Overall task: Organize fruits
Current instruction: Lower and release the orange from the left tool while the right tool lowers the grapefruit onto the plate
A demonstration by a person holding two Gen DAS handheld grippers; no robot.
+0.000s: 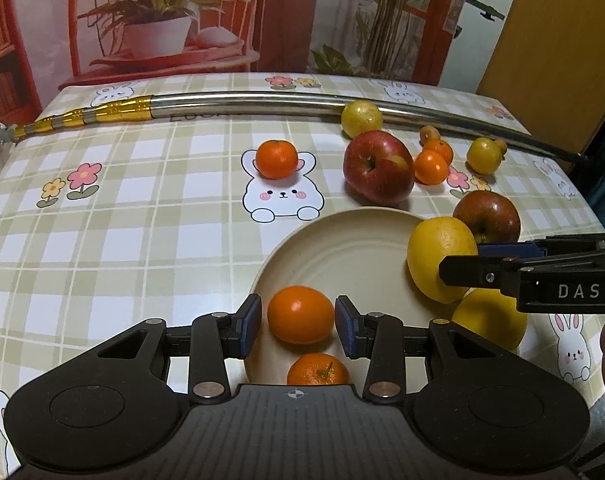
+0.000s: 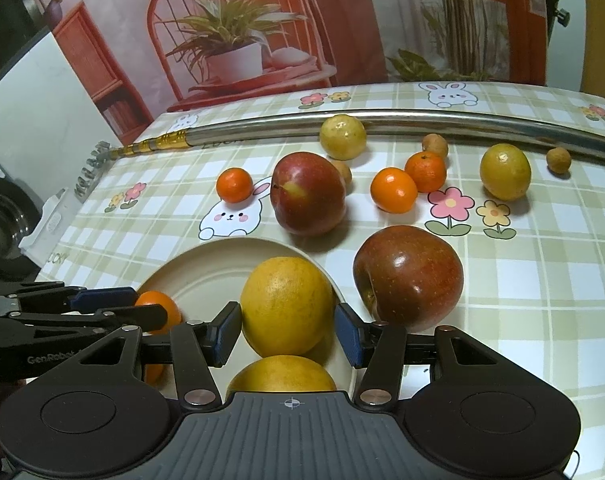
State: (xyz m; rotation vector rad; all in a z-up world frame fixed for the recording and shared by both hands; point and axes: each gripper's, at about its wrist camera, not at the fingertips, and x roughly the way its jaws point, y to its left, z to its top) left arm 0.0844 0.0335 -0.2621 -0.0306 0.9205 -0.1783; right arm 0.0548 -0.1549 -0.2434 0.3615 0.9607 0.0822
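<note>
Between the blue-padded black fingers of the left gripper sits an orange mandarin on a cream plate. Between the right gripper's blue pads lies a yellow orange. Beyond them the surface is checked olive and white, with white rabbits and pink and yellow flowers. Dark red apples lie beyond the right fingers.
</note>
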